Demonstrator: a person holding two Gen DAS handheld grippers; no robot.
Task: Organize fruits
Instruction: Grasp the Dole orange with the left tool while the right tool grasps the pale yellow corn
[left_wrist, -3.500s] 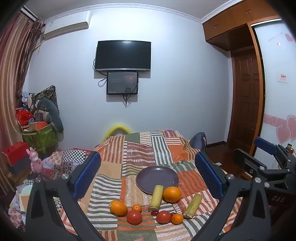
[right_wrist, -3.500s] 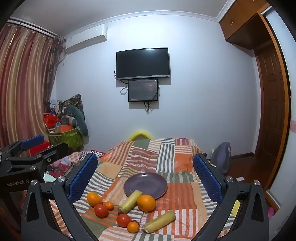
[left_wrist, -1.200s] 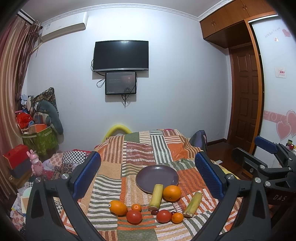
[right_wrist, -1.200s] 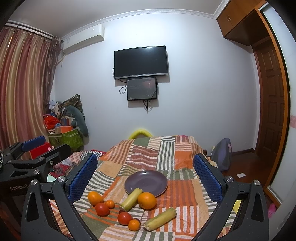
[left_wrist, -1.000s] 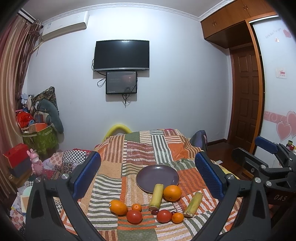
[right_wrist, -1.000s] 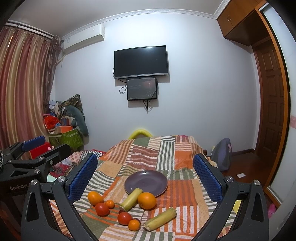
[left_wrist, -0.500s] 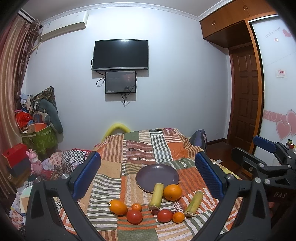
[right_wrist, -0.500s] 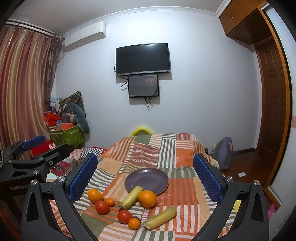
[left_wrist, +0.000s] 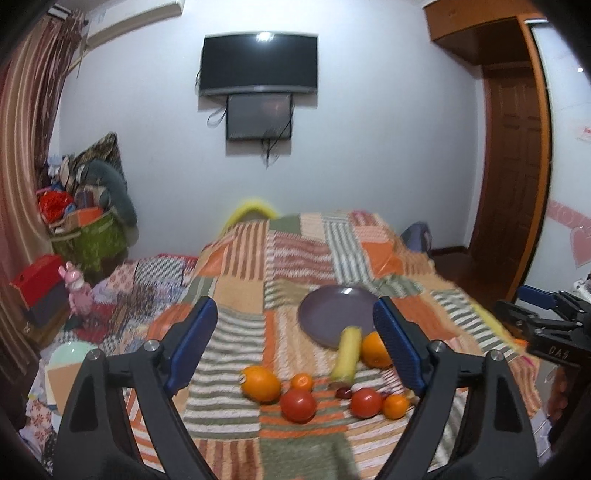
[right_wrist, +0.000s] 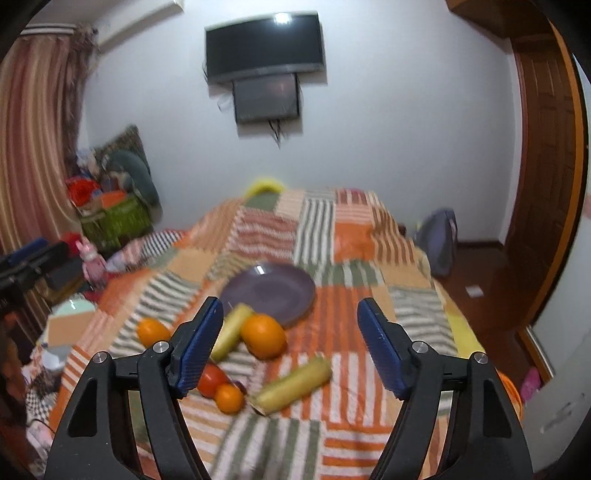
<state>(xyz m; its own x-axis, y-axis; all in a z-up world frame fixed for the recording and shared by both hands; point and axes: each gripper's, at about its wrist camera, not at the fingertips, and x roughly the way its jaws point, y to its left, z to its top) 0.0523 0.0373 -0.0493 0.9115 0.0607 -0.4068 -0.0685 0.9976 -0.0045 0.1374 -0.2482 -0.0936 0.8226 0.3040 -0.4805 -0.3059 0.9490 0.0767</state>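
Note:
Fruit lies loose on the patchwork bedspread (left_wrist: 236, 332) in front of a purple plate (left_wrist: 338, 314) (right_wrist: 269, 291). There are a big orange (left_wrist: 375, 349) (right_wrist: 264, 336), a second orange (left_wrist: 260, 384) (right_wrist: 153, 330), two tomatoes (left_wrist: 298, 405) (left_wrist: 365, 402), two tangerines (left_wrist: 302, 382) (left_wrist: 396, 406), and yellow-green stalk pieces (left_wrist: 347, 354) (right_wrist: 295, 380). My left gripper (left_wrist: 293, 302) and right gripper (right_wrist: 291, 303) hover above the fruit. Both sets of jaws are closing with nothing between them. One stalk piece is hidden behind a finger in the left wrist view.
A TV (left_wrist: 258, 62) hangs on the far wall. A green basket of clutter (left_wrist: 88, 236), a red box (left_wrist: 37, 284) and a pink toy (left_wrist: 77, 288) stand on the left. A backpack (right_wrist: 439, 243) and a wooden door (right_wrist: 546, 177) are on the right.
Both grippers have dropped and moved forward toward the fruit, which now looks larger and blurred. Both pairs of jaws stand narrower than before.

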